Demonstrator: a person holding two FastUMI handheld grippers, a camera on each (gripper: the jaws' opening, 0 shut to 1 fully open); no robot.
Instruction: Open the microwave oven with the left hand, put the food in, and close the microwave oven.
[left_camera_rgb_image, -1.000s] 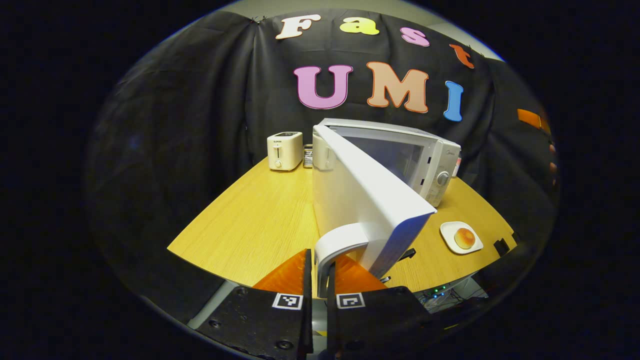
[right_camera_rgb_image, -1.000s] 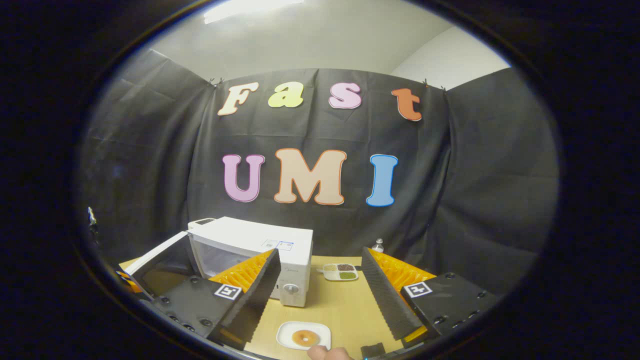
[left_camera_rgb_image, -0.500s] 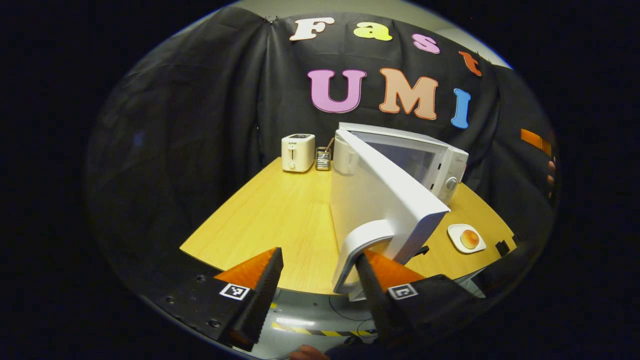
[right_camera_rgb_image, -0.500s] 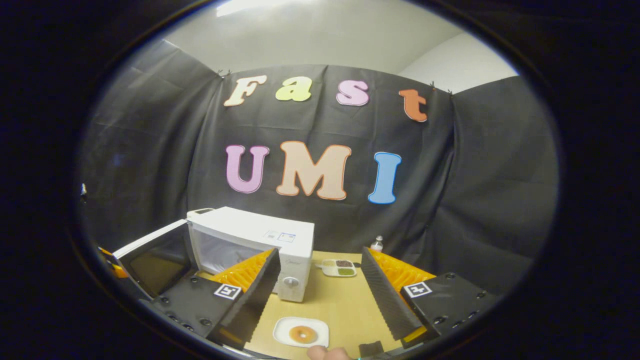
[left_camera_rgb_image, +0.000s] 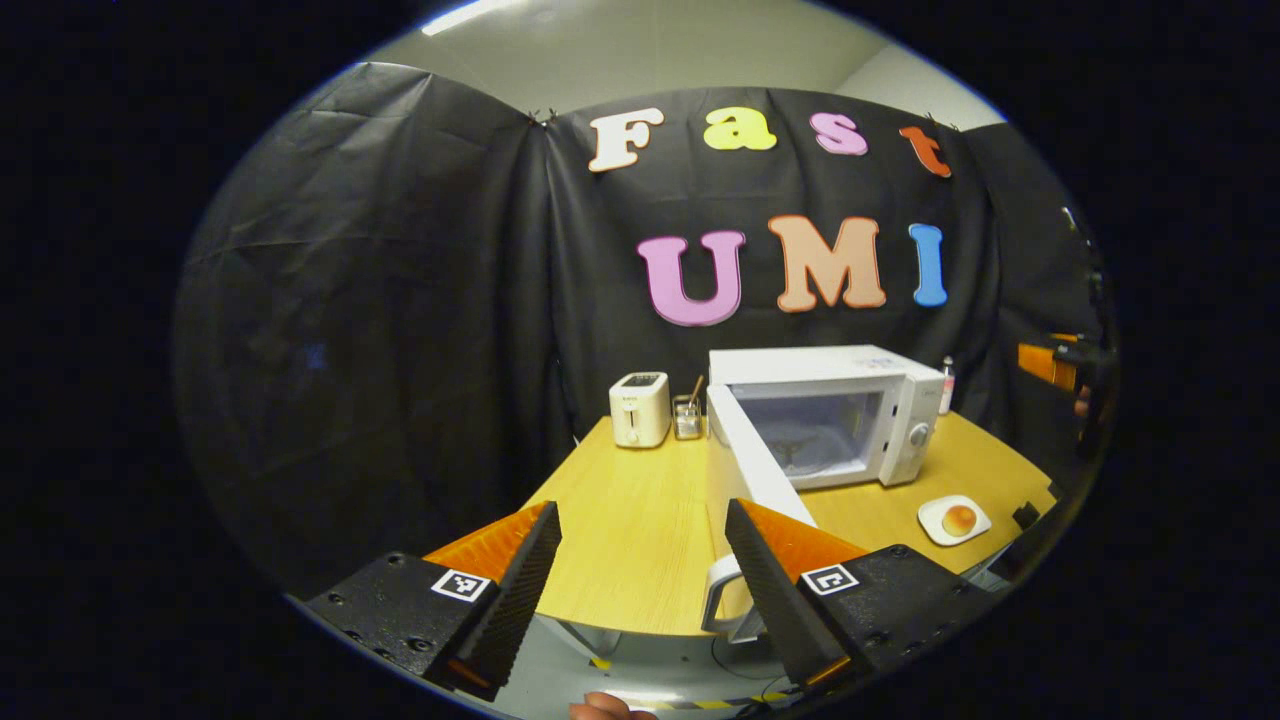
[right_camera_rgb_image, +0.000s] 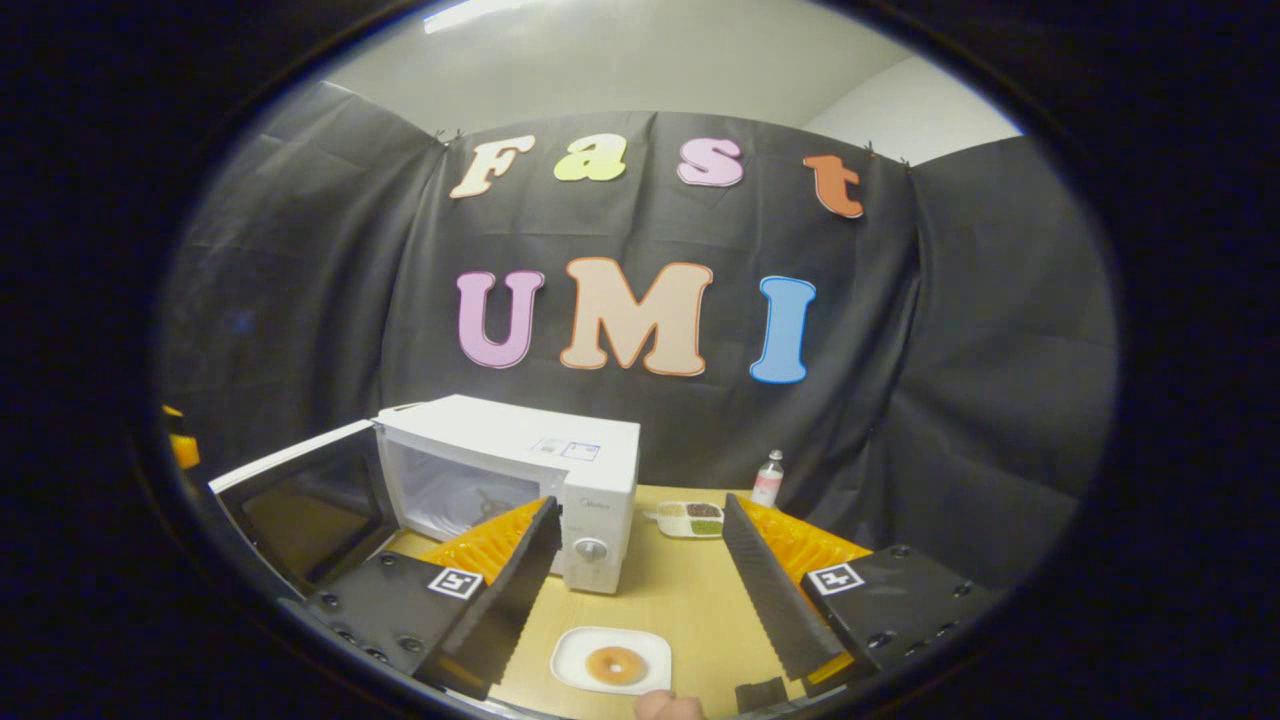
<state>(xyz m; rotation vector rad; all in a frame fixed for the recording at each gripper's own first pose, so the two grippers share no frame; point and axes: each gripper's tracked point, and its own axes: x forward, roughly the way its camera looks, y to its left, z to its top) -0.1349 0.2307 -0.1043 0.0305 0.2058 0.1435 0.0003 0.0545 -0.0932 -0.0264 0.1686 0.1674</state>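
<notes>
Wooden tabletop (left_camera_rgb_image: 620, 540) carries everything here. Nearest in the left gripper view, the left tool (left_camera_rgb_image: 640, 570) has its two fingers wide apart and holds nothing; it hangs over the near edge of the tabletop. Between and just behind the fingers stands the door (left_camera_rgb_image: 745, 475) of the microwave (left_camera_rgb_image: 850, 400), swung fully open toward the near edge, with its curved handle (left_camera_rgb_image: 722, 595) at the edge, close to the right finger but not touching it. The inside of the microwave is lit and has no food in it.

In the right gripper view, the right tool (right_camera_rgb_image: 635, 590) is also wide apart and holds nothing. Just in front of it, near the front edge of the tabletop, lies a white plate (right_camera_rgb_image: 575, 660) with a round bun (right_camera_rgb_image: 615, 665) on it; the fingers stand on each side above the plate and do not touch it. A fingertip (right_camera_rgb_image: 668, 706) of a person shows at the bottom, beside the plate. In the left gripper view the same plate (left_camera_rgb_image: 935, 518) and bun (left_camera_rgb_image: 958, 519) sit near the right front corner, in front of the microwave and apart from it.

Farther back, a small dish (right_camera_rgb_image: 690, 518) with compartments and a small bottle (right_camera_rgb_image: 767, 478) stand to the right of the microwave near the back edge. On its other side, at the back left corner, are a white toaster (left_camera_rgb_image: 640, 408) and a glass holder (left_camera_rgb_image: 687, 415) with sticks.
</notes>
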